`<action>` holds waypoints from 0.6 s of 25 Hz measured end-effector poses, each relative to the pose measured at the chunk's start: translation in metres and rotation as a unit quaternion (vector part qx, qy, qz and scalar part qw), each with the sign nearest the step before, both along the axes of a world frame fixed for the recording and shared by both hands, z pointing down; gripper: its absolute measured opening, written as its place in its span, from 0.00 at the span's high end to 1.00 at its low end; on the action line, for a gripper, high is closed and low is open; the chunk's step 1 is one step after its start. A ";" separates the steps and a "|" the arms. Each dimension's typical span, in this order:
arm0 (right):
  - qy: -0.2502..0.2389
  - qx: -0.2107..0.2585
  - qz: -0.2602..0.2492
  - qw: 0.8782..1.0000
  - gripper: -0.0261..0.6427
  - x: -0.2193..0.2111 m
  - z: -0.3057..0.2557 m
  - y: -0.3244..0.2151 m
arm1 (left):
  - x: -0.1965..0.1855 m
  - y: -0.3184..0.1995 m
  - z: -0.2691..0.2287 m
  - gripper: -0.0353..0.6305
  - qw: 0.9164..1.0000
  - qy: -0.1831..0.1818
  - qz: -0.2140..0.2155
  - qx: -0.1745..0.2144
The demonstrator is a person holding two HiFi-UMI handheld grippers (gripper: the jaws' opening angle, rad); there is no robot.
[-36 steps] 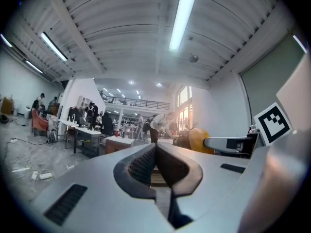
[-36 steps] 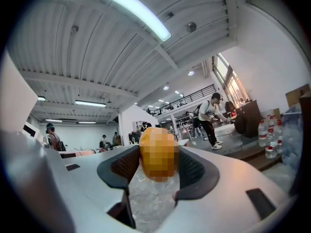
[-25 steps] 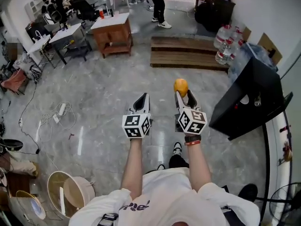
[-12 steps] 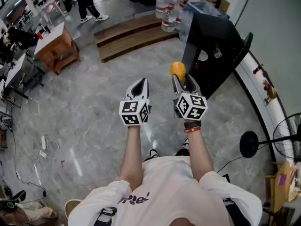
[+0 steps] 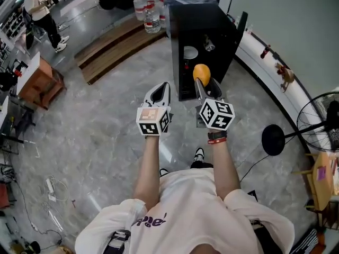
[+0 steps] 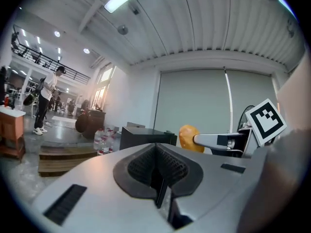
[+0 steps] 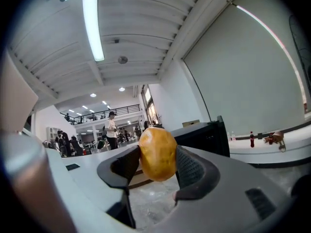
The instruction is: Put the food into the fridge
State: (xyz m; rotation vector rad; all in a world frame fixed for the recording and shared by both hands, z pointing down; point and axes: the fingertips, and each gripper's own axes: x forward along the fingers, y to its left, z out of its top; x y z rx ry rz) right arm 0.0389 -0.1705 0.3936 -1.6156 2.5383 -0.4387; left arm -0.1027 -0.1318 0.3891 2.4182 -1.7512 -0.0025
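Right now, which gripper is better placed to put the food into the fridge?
Right. The right gripper clamps the yellow food and points at the black fridge; the left gripper is shut and empty.

Floor fan [image 5: 318, 124], water bottles [image 5: 146, 8]

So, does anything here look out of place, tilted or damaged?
Nothing stands out. The right tongs grip the yellow-orange food squarely; the left tongs are shut and empty; the black fridge stands upright on the floor, and its door appears open.
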 end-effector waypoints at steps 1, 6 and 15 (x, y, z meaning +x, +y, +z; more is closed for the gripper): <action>-0.002 -0.001 0.004 1.000 0.58 0.014 0.001 -0.006 | 0.015 -0.006 0.000 0.92 1.000 -0.002 0.005 0.000; -0.012 -0.004 0.009 1.000 0.58 0.067 0.006 -0.032 | 0.072 -0.039 0.002 0.92 1.000 -0.007 0.017 -0.001; -0.009 -0.007 0.015 1.000 0.58 0.141 0.021 -0.100 | 0.153 -0.107 0.016 0.92 0.999 -0.026 0.033 -0.003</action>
